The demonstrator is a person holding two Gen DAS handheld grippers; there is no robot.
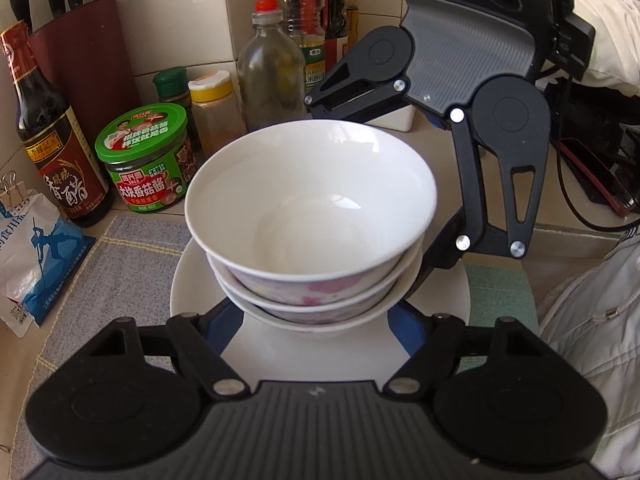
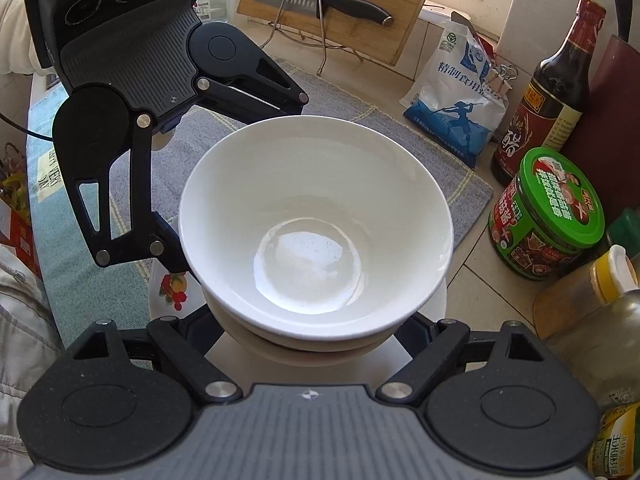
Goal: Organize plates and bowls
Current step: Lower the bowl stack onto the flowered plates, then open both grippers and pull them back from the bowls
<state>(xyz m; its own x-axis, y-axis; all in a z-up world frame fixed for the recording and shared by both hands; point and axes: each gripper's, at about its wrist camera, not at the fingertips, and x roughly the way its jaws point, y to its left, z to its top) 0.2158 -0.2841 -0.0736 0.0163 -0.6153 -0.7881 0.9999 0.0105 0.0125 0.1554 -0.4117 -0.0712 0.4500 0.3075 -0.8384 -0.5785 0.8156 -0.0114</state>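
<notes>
Three nested white bowls (image 1: 312, 200) with pink flower print stand on a white plate (image 1: 312, 356) on a grey mat. My left gripper (image 1: 316, 320) reaches in from the near side, its blue fingers (image 1: 224, 320) tucked under the lowest bowl's rim against its wall. In the right wrist view the same bowls (image 2: 316, 216) sit between the jaws of my right gripper (image 2: 308, 328), which stand open a little off the lower bowl. One of the right gripper's fingers (image 1: 440, 256) sits at the stack's right side, the other behind it. All fingertips are hidden under the rims.
Just behind the stack are a green-lidded jar (image 1: 144, 160), a vinegar bottle (image 1: 52, 140), spice shakers (image 1: 210, 108) and a clear bottle (image 1: 272, 72). A salt bag (image 2: 452, 108) lies on the mat (image 2: 240, 140). A cutting board with a knife (image 2: 340, 0) leans at the wall.
</notes>
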